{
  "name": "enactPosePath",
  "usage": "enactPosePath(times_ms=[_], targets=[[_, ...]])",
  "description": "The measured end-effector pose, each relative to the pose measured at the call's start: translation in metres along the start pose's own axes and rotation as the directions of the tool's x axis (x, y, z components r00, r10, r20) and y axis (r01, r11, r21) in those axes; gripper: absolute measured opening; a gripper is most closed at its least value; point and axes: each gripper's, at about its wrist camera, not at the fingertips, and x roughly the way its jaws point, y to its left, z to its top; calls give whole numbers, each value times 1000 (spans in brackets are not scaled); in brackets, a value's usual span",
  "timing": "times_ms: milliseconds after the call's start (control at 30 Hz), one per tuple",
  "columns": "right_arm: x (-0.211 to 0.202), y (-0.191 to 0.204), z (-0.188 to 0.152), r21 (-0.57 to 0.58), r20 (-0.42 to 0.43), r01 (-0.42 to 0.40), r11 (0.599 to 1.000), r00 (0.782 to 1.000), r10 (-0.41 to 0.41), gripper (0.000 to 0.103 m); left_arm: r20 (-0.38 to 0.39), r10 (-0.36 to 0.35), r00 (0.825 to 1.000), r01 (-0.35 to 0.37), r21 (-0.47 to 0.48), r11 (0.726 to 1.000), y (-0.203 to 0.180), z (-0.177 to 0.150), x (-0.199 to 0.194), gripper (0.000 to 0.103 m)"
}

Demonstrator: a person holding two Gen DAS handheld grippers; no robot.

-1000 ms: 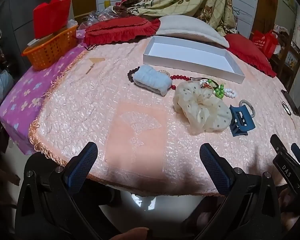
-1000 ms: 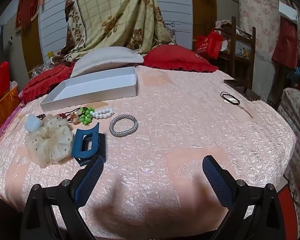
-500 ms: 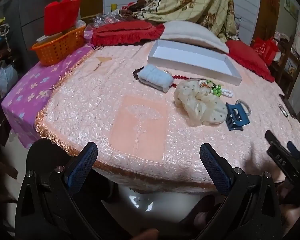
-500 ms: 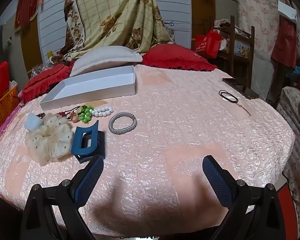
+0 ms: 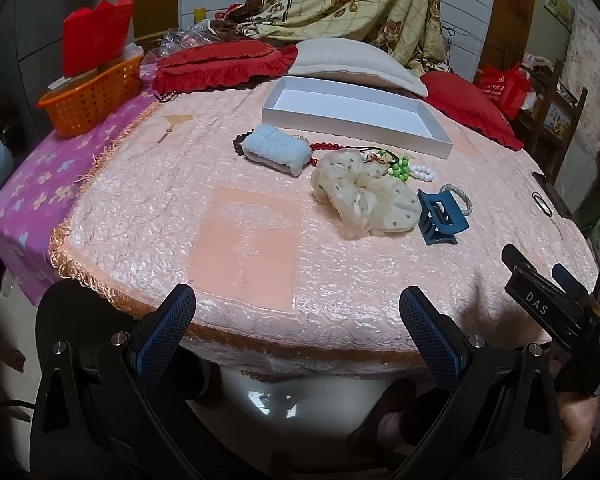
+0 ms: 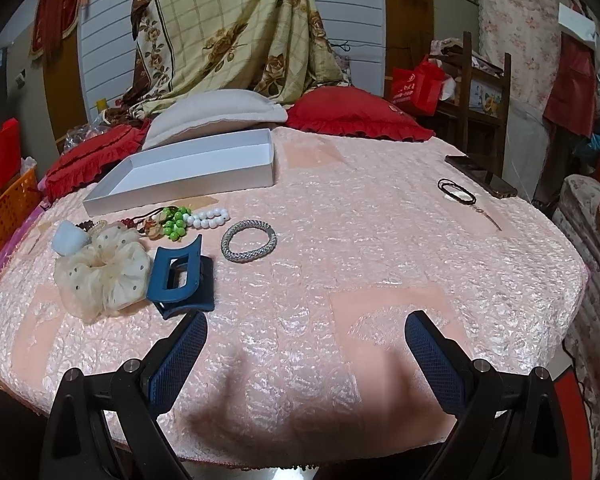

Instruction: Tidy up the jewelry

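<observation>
A white open box [image 5: 356, 114] [image 6: 184, 174] lies at the back of the pink-covered table [image 5: 140, 208]. In front of it lie a pale blue scrunchie [image 5: 278, 151], a cream dotted scrunchie [image 5: 364, 196] [image 6: 102, 270], a blue claw clip [image 5: 440, 218] [image 6: 180, 278], green and white beads [image 6: 188, 216], red beads [image 5: 328, 146] and a silver bangle [image 6: 249, 235]. My left gripper [image 5: 296, 320] is open and empty, off the table's front edge. My right gripper [image 6: 304, 344] is open and empty over the table's front, its left finger just in front of the clip.
An orange basket [image 5: 88, 94] stands at the far left on a purple cloth. Red cushions [image 6: 356, 114] and a grey pillow [image 5: 352, 64] line the back. A black hair tie [image 6: 456, 191] and a phone [image 6: 480, 176] lie at the right edge.
My left gripper has pulled back and risen, so the table's front edge now shows more fully. My right gripper has stayed nearly still, dropping back slightly.
</observation>
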Motion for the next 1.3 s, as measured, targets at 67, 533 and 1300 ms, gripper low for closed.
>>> enactPosePath(times_ms=[67, 533, 1300], targets=[[-2, 0, -2, -8, -1, 5, 1000, 1000, -5, 98, 1, 5, 1000, -5, -4, 1000, 1, 1, -1, 102], [-28, 5, -28, -42, -26, -58, 997, 998, 57, 99, 35, 119, 992, -116, -85, 990, 25, 10, -9, 102], [-31, 30, -35, -109, -74, -221, 969, 974, 214, 99, 35, 124, 992, -123, -32, 992, 16, 10, -6, 102]])
